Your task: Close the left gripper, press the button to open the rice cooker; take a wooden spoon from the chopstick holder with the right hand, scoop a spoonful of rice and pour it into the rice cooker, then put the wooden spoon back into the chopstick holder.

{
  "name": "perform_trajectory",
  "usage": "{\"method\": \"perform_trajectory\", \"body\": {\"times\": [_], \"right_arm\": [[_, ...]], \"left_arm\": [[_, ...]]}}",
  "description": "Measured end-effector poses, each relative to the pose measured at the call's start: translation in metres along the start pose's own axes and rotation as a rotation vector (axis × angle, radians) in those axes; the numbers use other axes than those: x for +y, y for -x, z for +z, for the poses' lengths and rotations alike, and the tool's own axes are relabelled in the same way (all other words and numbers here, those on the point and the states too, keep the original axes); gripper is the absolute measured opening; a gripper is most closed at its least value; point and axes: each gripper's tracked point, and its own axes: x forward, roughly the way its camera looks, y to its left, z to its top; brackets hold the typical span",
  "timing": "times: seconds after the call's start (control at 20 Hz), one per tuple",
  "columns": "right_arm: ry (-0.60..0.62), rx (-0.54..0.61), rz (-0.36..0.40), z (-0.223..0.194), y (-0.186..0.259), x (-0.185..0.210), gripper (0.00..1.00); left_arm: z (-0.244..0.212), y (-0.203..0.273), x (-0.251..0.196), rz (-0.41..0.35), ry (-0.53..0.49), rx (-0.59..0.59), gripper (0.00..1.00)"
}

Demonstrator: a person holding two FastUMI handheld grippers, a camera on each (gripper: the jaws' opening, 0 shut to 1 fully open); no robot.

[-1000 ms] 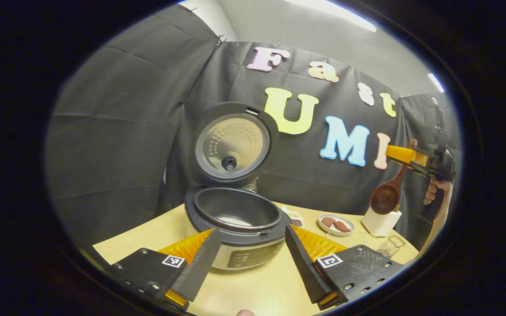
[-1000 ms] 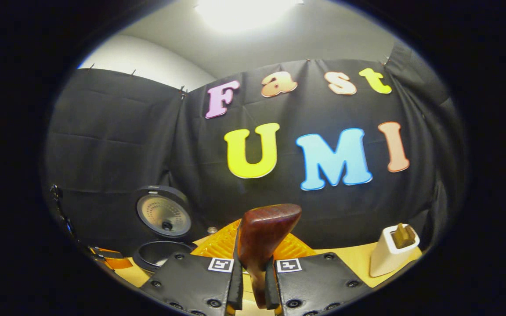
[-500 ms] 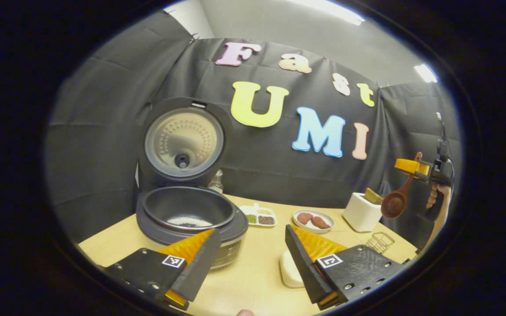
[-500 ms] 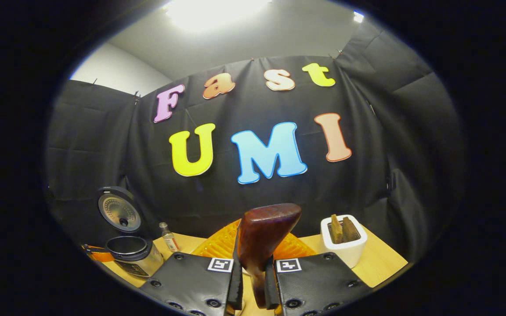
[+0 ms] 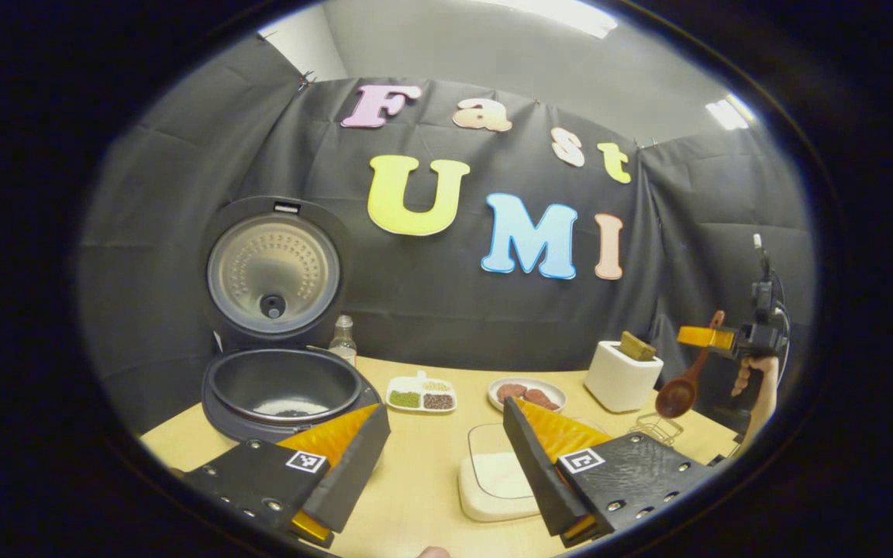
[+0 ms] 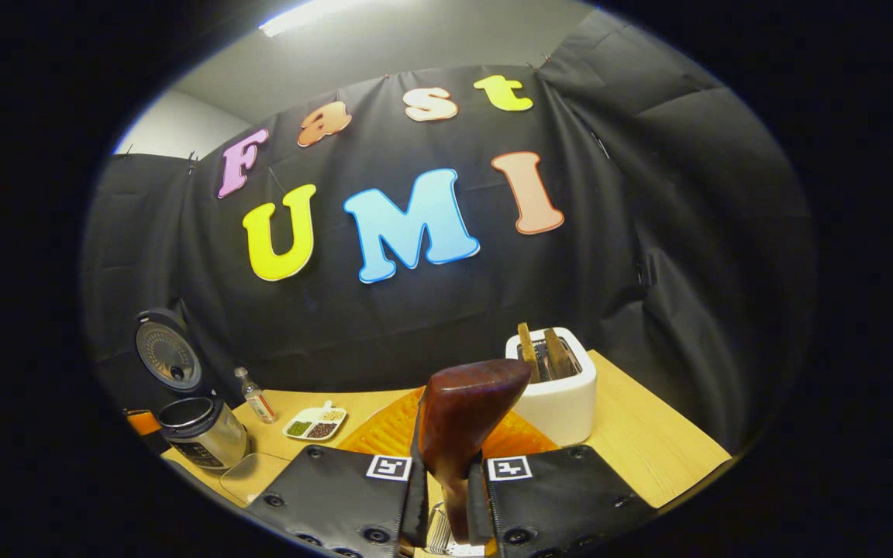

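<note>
Right tongs (image 6: 446, 496) grip wooden spoon (image 6: 462, 418) near chopstick holder (image 6: 559, 395).

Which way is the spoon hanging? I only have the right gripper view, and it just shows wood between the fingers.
Observer: In the left gripper view the wooden spoon hangs bowl-down from the right gripper, to the side of the chopstick holder and not in it.
Operator: Left fingers?
Observer: The left gripper is open with nothing between its fingers, held low over the table.
Operator: Anything in the pot?
Observer: The rice cooker has its lid up, and a pale patch of grains lies on the pot's bottom.
</note>
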Motion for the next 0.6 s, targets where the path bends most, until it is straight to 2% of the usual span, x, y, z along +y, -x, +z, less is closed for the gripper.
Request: {"method": "perform_trajectory", "body": {"times": [0.05, 0.1, 0.2, 0.3, 0.45, 0.5, 0.6], "right_arm": [[-0.019, 0.02, -0.001, -0.01, -0.002, -0.003, 0.19], [-0.05, 0.033, 0.007, -0.018, -0.005, -0.004, 0.22], [-0.084, 0.068, -0.002, -0.041, -0.017, -0.013, 0.22], [-0.104, 0.098, -0.016, -0.057, -0.023, -0.018, 0.22], [-0.125, 0.135, -0.047, -0.077, -0.031, -0.027, 0.22], [-0.14, 0.149, -0.054, -0.083, -0.033, -0.028, 0.22], [-0.178, 0.168, -0.059, -0.091, -0.035, -0.032, 0.23]], "left_arm": [[-0.001, 0.0, -0.001, 0.001, -0.001, 0.0, 0.89], [-0.002, 0.0, 0.0, 0.007, -0.002, 0.002, 0.96], [-0.003, 0.001, 0.007, 0.029, -0.007, 0.005, 0.89], [-0.001, 0.003, 0.018, 0.059, -0.005, 0.004, 0.93], [0.013, 0.007, 0.041, 0.119, 0.002, -0.031, 0.93], [0.019, 0.008, 0.049, 0.144, 0.005, -0.053, 0.89], [0.036, 0.014, 0.072, 0.22, 0.001, -0.115, 0.89]]}}
